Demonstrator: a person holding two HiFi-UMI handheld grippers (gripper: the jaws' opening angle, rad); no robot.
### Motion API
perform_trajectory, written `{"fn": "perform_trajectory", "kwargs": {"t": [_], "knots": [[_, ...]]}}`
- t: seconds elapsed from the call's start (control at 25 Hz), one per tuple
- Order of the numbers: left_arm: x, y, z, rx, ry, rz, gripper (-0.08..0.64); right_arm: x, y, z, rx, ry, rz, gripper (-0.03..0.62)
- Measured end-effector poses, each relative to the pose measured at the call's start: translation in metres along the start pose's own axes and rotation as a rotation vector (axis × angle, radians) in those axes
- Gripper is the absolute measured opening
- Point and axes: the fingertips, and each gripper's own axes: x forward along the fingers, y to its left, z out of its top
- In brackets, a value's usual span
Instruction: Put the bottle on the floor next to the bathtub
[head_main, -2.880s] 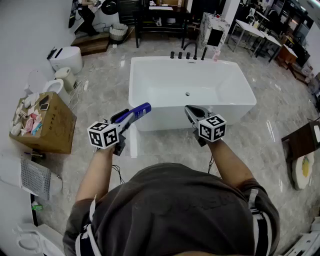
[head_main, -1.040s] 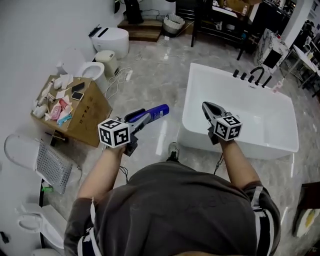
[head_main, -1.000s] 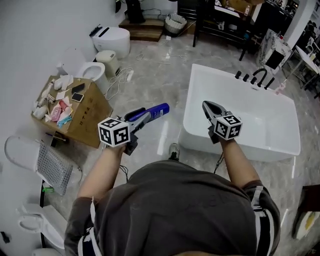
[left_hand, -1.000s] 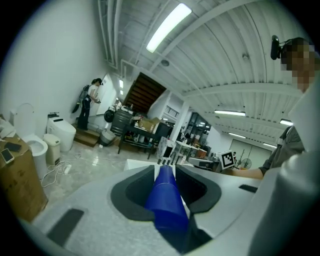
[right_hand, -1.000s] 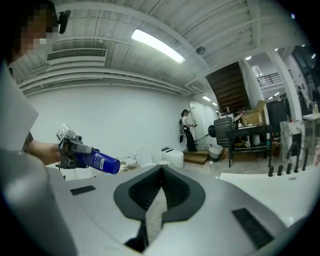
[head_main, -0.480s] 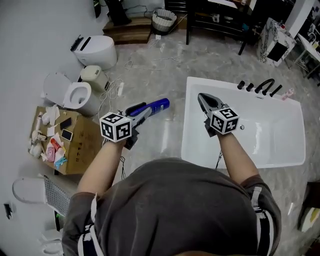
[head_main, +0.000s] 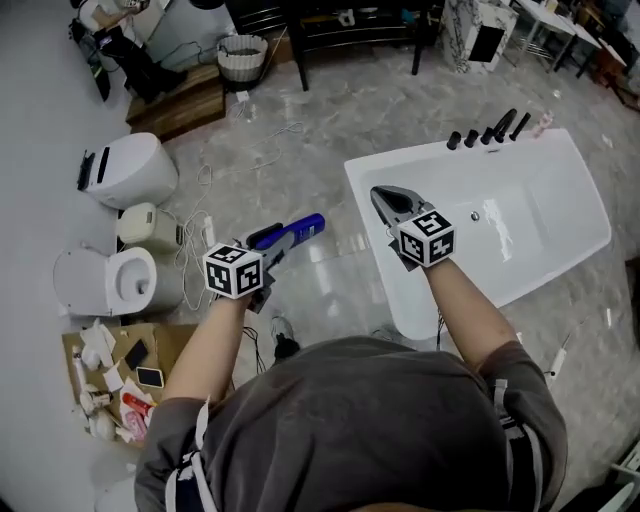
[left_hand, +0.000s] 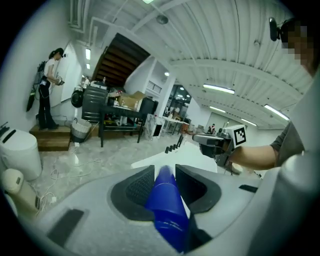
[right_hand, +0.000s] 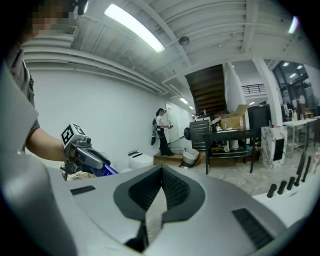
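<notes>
A blue bottle (head_main: 301, 227) lies lengthwise in my left gripper (head_main: 283, 240), which is shut on it above the marble floor. In the left gripper view the bottle (left_hand: 167, 202) fills the gap between the two dark pads. The white bathtub (head_main: 580, 215) stands to the right, with black taps (head_main: 487, 132) on its far rim. My right gripper (head_main: 384, 203) hovers over the tub's near left corner, its jaws shut and empty; in its own view the pads (right_hand: 172, 192) meet at the tips (right_hand: 161, 170).
Toilets (head_main: 105, 282) and a white unit (head_main: 125, 170) line the left wall, with loose cables (head_main: 205, 235) on the floor. A cardboard box (head_main: 120, 375) of small items sits lower left. A black table (head_main: 330, 25) and a basket (head_main: 244, 55) stand at the back.
The view has swung round: the bathtub now sits further right and turned, and the toilets have come into the left. Both grippers keep their hold and spacing.
</notes>
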Motion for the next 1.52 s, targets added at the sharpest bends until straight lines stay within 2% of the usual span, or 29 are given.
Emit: {"fn": "perform_trajectory", "kwargs": {"t": [0.16, 0.36, 0.64, 0.8, 0.92, 1.04, 1.2, 1.36, 1.52], "knots": [[0.040, 0.050, -0.013, 0.062, 0.085, -0.051, 0.129, 0.039, -0.009, -0.022, 0.015, 0.029, -0.080, -0.008], [0.111, 0.129, -0.033, 0.146, 0.147, -0.067, 0.129, 0.122, -0.028, -0.065, 0.008, 0.042, -0.109, -0.008], [0.171, 0.232, -0.150, 0.102, 0.257, -0.027, 0.129, 0.213, -0.033, -0.195, 0.060, 0.126, -0.081, -0.008], [0.199, 0.301, -0.204, 0.118, 0.313, 0.039, 0.129, 0.253, -0.044, -0.266, 0.075, 0.171, -0.089, -0.008], [0.227, 0.342, -0.237, 0.153, 0.355, 0.055, 0.129, 0.279, -0.057, -0.316, 0.088, 0.196, -0.107, -0.008], [0.262, 0.372, -0.268, 0.203, 0.393, 0.042, 0.129, 0.306, -0.070, -0.366, 0.112, 0.215, -0.134, -0.008], [0.318, 0.403, -0.315, 0.222, 0.421, 0.024, 0.129, 0.344, -0.086, -0.433, 0.136, 0.230, -0.168, -0.008], [0.369, 0.423, -0.368, 0.270, 0.474, -0.016, 0.129, 0.379, -0.103, -0.495, 0.130, 0.253, -0.204, -0.008], [0.411, 0.439, -0.403, 0.327, 0.508, -0.056, 0.129, 0.408, -0.118, -0.552, 0.135, 0.301, -0.234, -0.008]]}}
